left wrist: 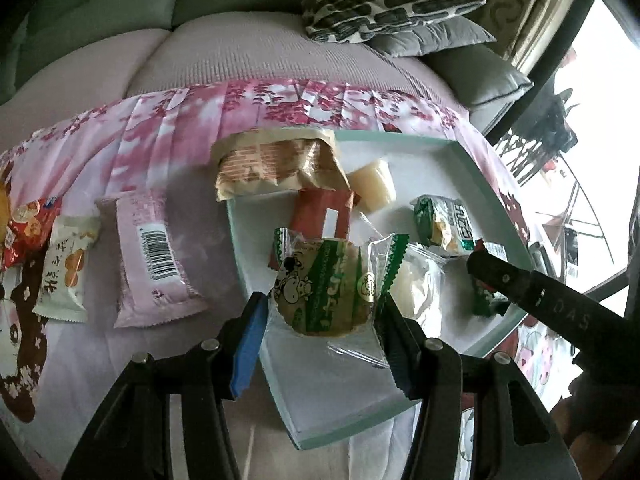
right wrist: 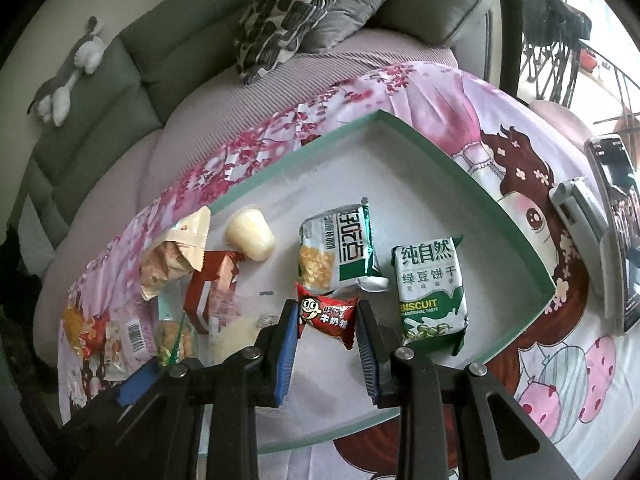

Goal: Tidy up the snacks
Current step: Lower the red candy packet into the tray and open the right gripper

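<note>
Round cake (left wrist: 326,288): flat disc in a clear crinkled wrapper with green stripes, a cartoon cow and zigzag-cut ends; held above the near part of the tray.
Left gripper (left wrist: 320,320): narrow gap, blue ribbed pads pressed on both sides of the round cake's wrapper.
Red candy (right wrist: 328,314): small glossy red foil pack with a cartoon face, pinched ends; held over the tray floor.
Right gripper (right wrist: 326,330): fingers drawn close, gripping the red candy between the blue pads.
Tray (right wrist: 460,168): shallow, smooth white floor with a pale green raised rim, squared corners.
Green biscuit pack (right wrist: 434,292): plump glossy pillow bag, white and green, lying flat in the tray, just right of the red candy.
Green-white snack bag (right wrist: 340,252): puffy foil bag beyond the candy, in the tray.
Jelly cup (right wrist: 250,234): small pale translucent cup on its side in the tray.
Tan bag (left wrist: 276,164): crumpled paper-like pack with a brick pattern, lying over the tray's far-left rim.
Pink bar (left wrist: 150,260): long matte wrapper with a barcode, on the cloth left of the tray.
Cloth (left wrist: 180,120): thin, creased pink blossom print beneath everything.
Patterned cushion (left wrist: 384,0): soft, black-and-white blotches, on the sofa behind.
</note>
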`<move>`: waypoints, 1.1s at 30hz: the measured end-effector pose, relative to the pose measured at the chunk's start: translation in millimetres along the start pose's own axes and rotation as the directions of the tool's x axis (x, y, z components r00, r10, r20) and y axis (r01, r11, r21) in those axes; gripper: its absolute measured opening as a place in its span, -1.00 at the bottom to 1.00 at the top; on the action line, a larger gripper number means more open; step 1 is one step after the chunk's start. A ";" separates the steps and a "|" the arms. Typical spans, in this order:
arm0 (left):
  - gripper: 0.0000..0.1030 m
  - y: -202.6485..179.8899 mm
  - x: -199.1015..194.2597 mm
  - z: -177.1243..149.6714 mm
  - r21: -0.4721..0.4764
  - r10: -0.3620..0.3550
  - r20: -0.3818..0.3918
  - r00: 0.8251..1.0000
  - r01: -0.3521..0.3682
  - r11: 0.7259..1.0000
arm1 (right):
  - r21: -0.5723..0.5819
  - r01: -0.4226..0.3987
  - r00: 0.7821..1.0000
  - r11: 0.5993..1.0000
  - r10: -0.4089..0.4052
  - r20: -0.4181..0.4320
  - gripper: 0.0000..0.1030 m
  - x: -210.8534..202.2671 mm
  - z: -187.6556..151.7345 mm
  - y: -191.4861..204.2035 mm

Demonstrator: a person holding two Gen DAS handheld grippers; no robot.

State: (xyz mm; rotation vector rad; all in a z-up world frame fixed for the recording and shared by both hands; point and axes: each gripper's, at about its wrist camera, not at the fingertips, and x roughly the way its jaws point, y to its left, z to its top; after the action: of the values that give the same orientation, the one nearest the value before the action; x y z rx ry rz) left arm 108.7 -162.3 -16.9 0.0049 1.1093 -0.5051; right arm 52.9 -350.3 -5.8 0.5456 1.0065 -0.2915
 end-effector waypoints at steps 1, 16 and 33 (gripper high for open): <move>0.10 -2.0 0.8 -0.6 0.003 -0.009 -0.004 1.000 0.009 1.000 | 0.002 0.003 1.000 1.000 -0.003 -0.004 -0.40 0.9 -0.3 -0.7; 0.12 -8.3 3.8 -2.3 -0.007 -0.041 -0.025 0.999 0.041 0.999 | 0.006 0.037 0.999 0.999 -0.036 -0.029 -0.35 8.9 -1.4 -4.3; 0.49 -0.2 -21.5 2.7 -0.028 -0.015 0.057 0.998 0.017 0.999 | 0.021 0.058 0.998 0.998 -0.058 -0.015 0.29 3.7 -0.3 -7.8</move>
State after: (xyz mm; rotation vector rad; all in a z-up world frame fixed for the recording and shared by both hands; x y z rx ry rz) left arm 103.4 -154.8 2.8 -0.0427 1.0613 -0.5013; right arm 50.9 -356.5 -11.5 0.5393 1.0358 -0.3507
